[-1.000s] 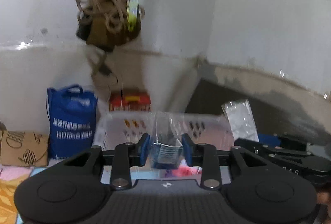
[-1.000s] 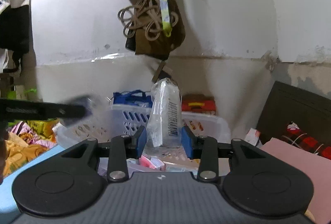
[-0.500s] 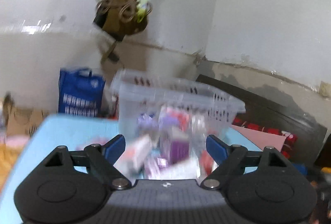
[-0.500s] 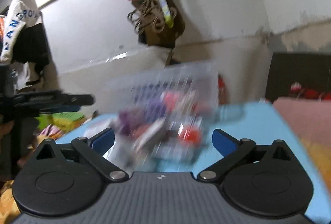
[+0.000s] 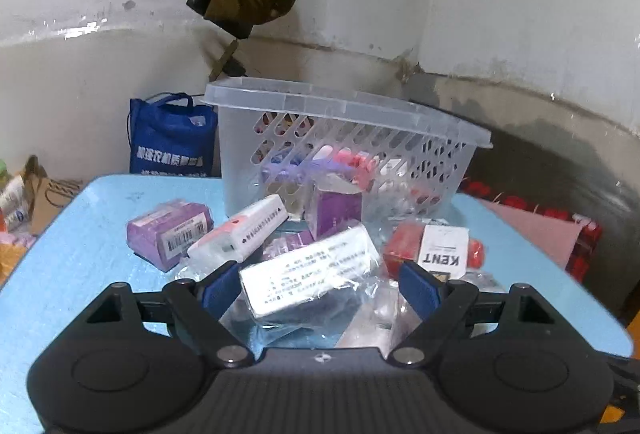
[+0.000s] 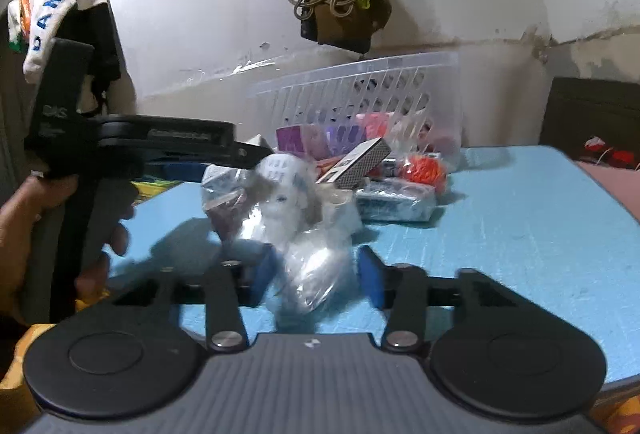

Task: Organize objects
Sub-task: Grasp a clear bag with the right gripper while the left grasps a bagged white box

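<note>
On the blue tabletop (image 5: 80, 254): packets lie heaped in front of a clear plastic basket (image 5: 344, 149) that stands at the far edge by the wall.
Left claw (image 5: 320, 288): jaws spread wide on either side of a wrapped white box (image 5: 308, 274) just short of the basket; the pads do not press it, and nothing is held.
Right claw (image 6: 318, 274): its jaws have just been closing around a crinkled clear bag (image 6: 312, 270) on the near side of the heap. The blue pads stand at the bag's two sides, and they appear to pinch it.
Risk: the film is slack and slippery, so a lift could take wrapper only and let the contents sag or drop. The left claw's wide jaws could nudge the purple packet (image 5: 170, 234) or the red KENT pack (image 5: 434, 250).
Room: bare tabletop lies open to the right of the basket; on the left, the other claw and the person's hand (image 6: 28, 230) crowd the approach.
</note>
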A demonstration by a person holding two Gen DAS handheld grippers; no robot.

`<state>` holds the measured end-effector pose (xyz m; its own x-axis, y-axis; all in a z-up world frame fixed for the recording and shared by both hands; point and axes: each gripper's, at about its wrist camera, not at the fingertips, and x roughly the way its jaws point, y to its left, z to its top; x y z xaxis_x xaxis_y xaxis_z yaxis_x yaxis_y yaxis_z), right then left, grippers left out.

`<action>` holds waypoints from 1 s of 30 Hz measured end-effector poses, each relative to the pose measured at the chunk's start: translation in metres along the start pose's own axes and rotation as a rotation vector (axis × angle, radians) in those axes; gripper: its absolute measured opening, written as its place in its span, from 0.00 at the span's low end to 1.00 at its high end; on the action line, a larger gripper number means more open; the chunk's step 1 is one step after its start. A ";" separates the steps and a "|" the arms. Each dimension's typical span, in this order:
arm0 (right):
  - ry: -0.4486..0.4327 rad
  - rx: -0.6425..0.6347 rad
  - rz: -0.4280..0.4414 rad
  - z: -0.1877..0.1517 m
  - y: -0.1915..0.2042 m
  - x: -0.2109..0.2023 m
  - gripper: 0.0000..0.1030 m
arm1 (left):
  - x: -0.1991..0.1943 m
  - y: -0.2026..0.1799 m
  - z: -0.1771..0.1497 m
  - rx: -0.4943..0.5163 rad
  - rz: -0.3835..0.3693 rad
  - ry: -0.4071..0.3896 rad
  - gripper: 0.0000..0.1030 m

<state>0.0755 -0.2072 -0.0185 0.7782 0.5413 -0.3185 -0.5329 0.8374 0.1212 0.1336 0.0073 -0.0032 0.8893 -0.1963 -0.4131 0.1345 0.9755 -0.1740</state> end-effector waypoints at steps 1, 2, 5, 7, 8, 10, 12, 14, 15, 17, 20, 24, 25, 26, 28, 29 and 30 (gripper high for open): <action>0.000 0.000 -0.005 -0.001 0.000 -0.001 0.43 | 0.001 -0.001 0.000 0.000 0.006 0.007 0.84; 0.000 -0.002 -0.013 -0.001 -0.001 -0.002 0.43 | 0.002 -0.001 0.000 -0.004 0.008 0.013 0.80; 0.003 0.010 -0.019 0.001 -0.004 -0.002 0.42 | 0.000 -0.001 -0.001 -0.011 0.012 0.010 0.76; 0.000 0.007 -0.029 0.000 -0.004 -0.005 0.42 | -0.003 0.000 -0.001 -0.012 0.017 0.001 0.75; -0.001 0.010 -0.031 0.000 -0.004 -0.005 0.42 | -0.005 0.000 0.000 -0.009 0.025 -0.001 0.75; -0.006 0.015 -0.039 0.000 -0.005 -0.007 0.42 | -0.008 0.000 0.002 -0.006 0.035 -0.016 0.75; -0.013 0.014 -0.046 0.003 -0.008 -0.007 0.42 | -0.011 -0.001 0.004 0.008 0.046 -0.025 0.75; -0.018 0.014 -0.052 0.006 -0.009 -0.007 0.42 | -0.014 -0.003 0.006 0.018 0.043 -0.032 0.75; -0.020 0.014 -0.057 0.007 -0.010 -0.008 0.42 | -0.015 -0.004 0.007 0.024 0.048 -0.035 0.75; -0.024 0.009 -0.064 0.010 -0.011 -0.009 0.42 | -0.017 -0.004 0.007 0.029 0.052 -0.043 0.75; -0.028 0.008 -0.072 0.015 -0.013 -0.009 0.42 | -0.019 -0.003 0.008 0.027 0.055 -0.052 0.75; -0.034 0.000 -0.079 0.020 -0.013 -0.008 0.42 | -0.021 -0.002 0.009 0.025 0.052 -0.056 0.75; -0.037 -0.002 -0.081 0.021 -0.013 -0.008 0.42 | -0.022 -0.001 0.009 0.022 0.048 -0.058 0.75; -0.037 -0.007 -0.082 0.023 -0.013 -0.007 0.42 | -0.024 0.000 0.008 0.022 0.048 -0.062 0.75; -0.042 -0.008 -0.082 0.027 -0.014 -0.006 0.41 | -0.027 0.002 0.008 0.020 0.040 -0.076 0.75; -0.045 -0.010 -0.081 0.030 -0.014 -0.005 0.41 | -0.030 0.004 0.007 0.019 0.037 -0.084 0.75; -0.048 -0.016 -0.084 0.032 -0.014 -0.005 0.41 | -0.033 0.006 0.007 0.017 0.035 -0.094 0.75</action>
<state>0.0898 -0.2189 0.0115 0.8353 0.4723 -0.2813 -0.4700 0.8790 0.0803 0.1083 0.0199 0.0154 0.9306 -0.1528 -0.3325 0.1096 0.9833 -0.1452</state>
